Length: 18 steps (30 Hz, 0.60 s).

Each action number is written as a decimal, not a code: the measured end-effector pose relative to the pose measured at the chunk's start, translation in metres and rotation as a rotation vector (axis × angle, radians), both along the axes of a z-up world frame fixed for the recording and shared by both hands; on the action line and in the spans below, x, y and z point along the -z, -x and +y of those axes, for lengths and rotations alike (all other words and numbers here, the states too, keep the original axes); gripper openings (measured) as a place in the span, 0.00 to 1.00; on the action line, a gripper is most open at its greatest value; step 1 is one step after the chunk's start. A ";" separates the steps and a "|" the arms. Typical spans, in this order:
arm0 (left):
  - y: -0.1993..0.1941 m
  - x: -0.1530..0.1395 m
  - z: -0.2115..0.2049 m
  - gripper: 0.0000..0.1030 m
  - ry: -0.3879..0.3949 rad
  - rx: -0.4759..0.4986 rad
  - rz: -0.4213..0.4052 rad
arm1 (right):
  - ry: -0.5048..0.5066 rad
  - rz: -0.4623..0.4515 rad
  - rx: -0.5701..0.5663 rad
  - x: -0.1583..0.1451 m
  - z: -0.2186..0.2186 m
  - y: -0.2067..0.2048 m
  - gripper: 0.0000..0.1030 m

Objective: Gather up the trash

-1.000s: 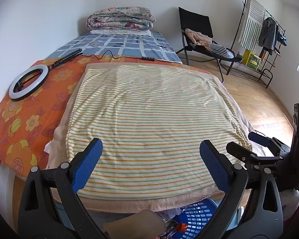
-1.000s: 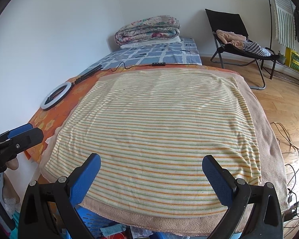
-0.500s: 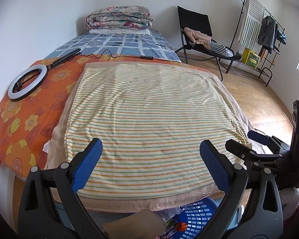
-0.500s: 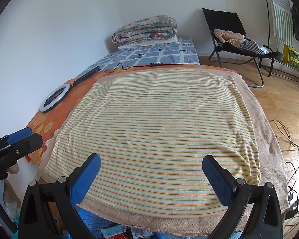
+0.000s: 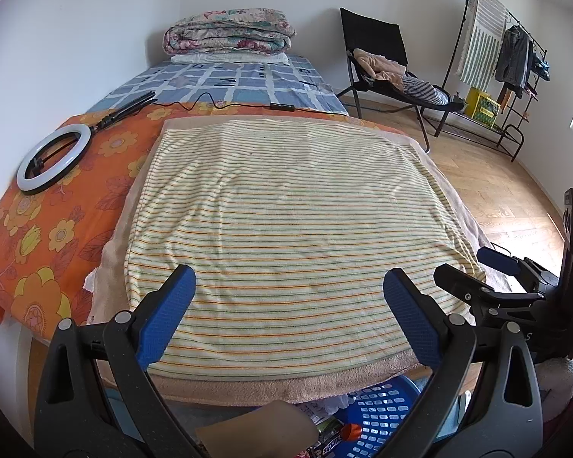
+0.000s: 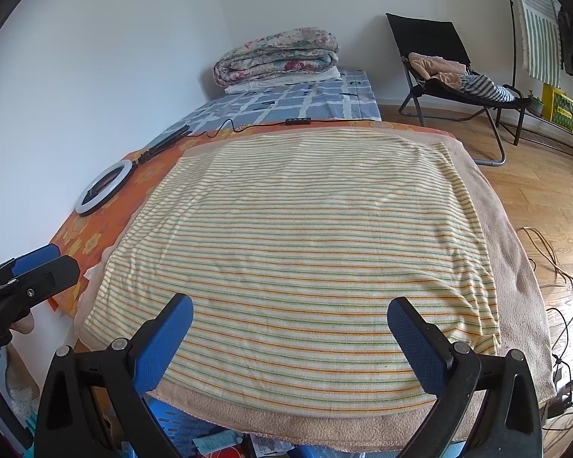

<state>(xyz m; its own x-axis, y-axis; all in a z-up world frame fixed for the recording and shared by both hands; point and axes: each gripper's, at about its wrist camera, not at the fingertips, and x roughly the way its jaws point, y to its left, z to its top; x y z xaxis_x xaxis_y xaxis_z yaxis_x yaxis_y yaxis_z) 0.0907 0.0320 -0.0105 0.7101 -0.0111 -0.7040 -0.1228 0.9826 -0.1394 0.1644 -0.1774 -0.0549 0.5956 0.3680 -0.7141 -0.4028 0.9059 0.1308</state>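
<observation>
Overhead, both the left gripper and right gripper gape empty above a striped towel covering the bed.

- The striped towel filling the middle of the frame is soft, matt terry cloth; a fuzzier beige towel shows under its near edge.
- The orange sheet at left is smooth printed cloth.
- The floor at right is glossy wood.
- The basket at the bottom edge is shiny perforated blue plastic.
- The finger pads at lower left are blue, textured and matt, on black plastic arms.
</observation>
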 end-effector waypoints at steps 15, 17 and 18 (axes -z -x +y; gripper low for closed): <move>-0.004 0.005 0.000 0.98 -0.024 0.004 0.020 | 0.000 0.014 0.005 0.004 0.001 -0.001 1.00; -0.004 0.006 0.000 0.98 -0.028 0.004 0.025 | 0.000 0.015 0.005 0.005 0.001 -0.001 1.00; -0.005 0.006 0.000 0.98 -0.032 0.003 0.028 | -0.001 0.016 0.006 0.005 0.000 -0.001 1.00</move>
